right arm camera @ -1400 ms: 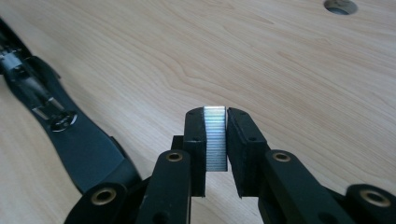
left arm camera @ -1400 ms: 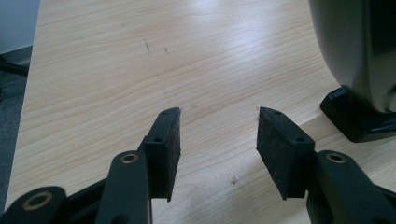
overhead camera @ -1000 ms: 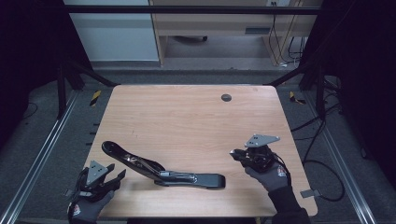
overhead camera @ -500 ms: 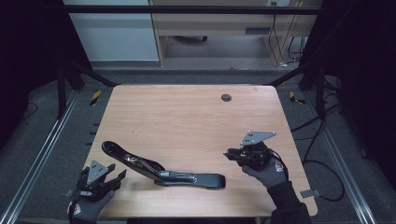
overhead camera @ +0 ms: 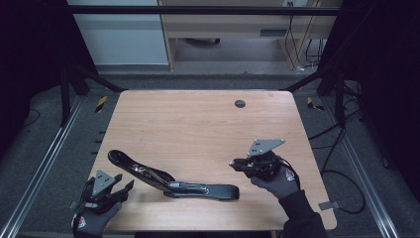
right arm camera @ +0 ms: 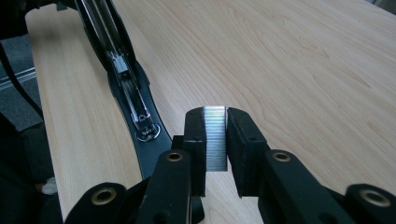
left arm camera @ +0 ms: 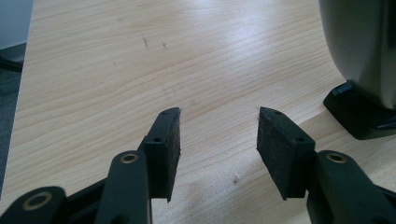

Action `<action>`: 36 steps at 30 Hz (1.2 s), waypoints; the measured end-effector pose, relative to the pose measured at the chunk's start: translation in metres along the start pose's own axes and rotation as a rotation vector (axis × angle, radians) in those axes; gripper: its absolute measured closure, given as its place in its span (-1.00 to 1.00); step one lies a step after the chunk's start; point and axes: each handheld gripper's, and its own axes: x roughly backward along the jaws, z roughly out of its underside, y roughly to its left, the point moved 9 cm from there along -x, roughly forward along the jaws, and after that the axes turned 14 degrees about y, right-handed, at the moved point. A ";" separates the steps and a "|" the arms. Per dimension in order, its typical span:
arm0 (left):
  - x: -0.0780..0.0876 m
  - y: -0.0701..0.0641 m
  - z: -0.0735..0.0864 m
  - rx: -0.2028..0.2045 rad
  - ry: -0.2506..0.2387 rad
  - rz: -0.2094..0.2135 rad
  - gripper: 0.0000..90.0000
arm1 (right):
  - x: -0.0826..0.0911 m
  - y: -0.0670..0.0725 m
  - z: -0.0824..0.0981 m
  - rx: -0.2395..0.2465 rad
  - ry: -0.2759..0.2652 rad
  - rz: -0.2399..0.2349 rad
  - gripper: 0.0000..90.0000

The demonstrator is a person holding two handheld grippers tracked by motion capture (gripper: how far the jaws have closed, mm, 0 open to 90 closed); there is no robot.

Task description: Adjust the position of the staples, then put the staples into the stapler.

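Staples (right arm camera: 215, 137), a silvery strip of them, sit clamped between the jaws of the right gripper (right arm camera: 215, 140), which a gloved hand (overhead camera: 277, 179) carries above the wooden table (overhead camera: 198, 129) near its right front. Just beside it lies the black stapler (overhead camera: 173, 181), swung open with its loading channel (right arm camera: 122, 70) facing up, apparently so the strip can be dropped in. In the right gripper view the channel runs ahead and to the left of the jaws, close but not touching. The left gripper (left arm camera: 217, 135) waits by the stapler's raised arm, jaws apart and holding nothing, perhaps ready to steady it.
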 end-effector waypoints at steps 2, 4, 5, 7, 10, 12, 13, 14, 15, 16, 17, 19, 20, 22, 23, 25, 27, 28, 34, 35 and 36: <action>0.000 0.000 0.000 -0.003 0.002 -0.001 0.09 | -0.002 0.002 -0.002 0.011 -0.004 -0.010 0.74; 0.000 0.000 0.000 -0.002 0.001 0.001 0.09 | -0.004 0.004 -0.003 0.021 -0.004 -0.016 0.74; 0.000 0.000 0.000 -0.001 0.001 0.002 0.09 | -0.005 0.005 -0.003 0.028 -0.003 -0.019 0.74; -0.001 0.000 0.000 0.001 0.003 0.004 0.09 | -0.008 0.008 -0.005 0.044 -0.002 -0.029 0.74; -0.001 0.000 0.000 0.001 0.003 0.005 0.09 | -0.010 0.012 -0.007 0.061 0.000 -0.038 0.74; 0.000 0.000 0.000 -0.002 0.002 0.002 0.09 | -0.012 0.014 -0.008 0.071 -0.002 -0.042 0.74; 0.000 0.000 0.000 -0.001 0.003 0.001 0.09 | -0.012 0.016 -0.009 0.077 0.001 -0.045 0.74; 0.000 0.000 0.000 -0.001 0.003 0.002 0.09 | -0.013 0.017 -0.010 0.084 -0.002 -0.046 0.74; 0.000 0.000 0.000 0.001 0.003 0.002 0.09 | -0.013 0.017 -0.011 0.084 -0.004 -0.045 0.74; -0.001 0.001 0.000 0.002 0.005 0.002 0.09 | -0.013 0.018 -0.012 0.086 -0.010 -0.048 0.74; -0.001 0.001 0.000 0.004 0.004 0.003 0.09 | -0.014 0.019 -0.013 0.097 -0.012 -0.053 0.74; 0.000 0.000 0.000 0.003 0.004 0.002 0.09 | -0.014 0.020 -0.016 0.103 -0.020 -0.056 0.74; -0.001 0.000 0.000 0.004 0.005 0.003 0.09 | -0.014 0.021 -0.017 0.104 -0.027 -0.063 0.75; -0.001 0.000 0.000 0.001 0.004 0.001 0.09 | -0.015 0.024 -0.020 0.118 -0.028 -0.072 0.75; -0.001 0.000 0.000 0.002 0.005 0.001 0.09 | -0.017 0.026 -0.021 0.128 -0.029 -0.073 0.75; -0.001 0.000 0.000 0.001 0.006 -0.001 0.09 | -0.019 0.029 -0.023 0.139 -0.029 -0.083 0.75; -0.001 0.000 0.000 0.000 0.007 -0.002 0.09 | -0.022 0.032 -0.025 0.154 -0.034 -0.095 0.75; -0.001 0.000 0.000 -0.002 0.008 -0.003 0.09 | -0.024 0.034 -0.026 0.164 -0.034 -0.104 0.75; -0.001 0.000 0.000 0.000 0.008 -0.001 0.09 | -0.032 0.038 -0.030 0.177 -0.019 -0.117 0.75; -0.001 0.000 0.000 0.000 0.008 -0.001 0.09 | -0.033 0.038 -0.030 0.178 -0.019 -0.120 0.75; -0.001 0.000 0.000 -0.001 0.009 -0.001 0.09 | -0.034 0.039 -0.031 0.180 -0.021 -0.125 0.74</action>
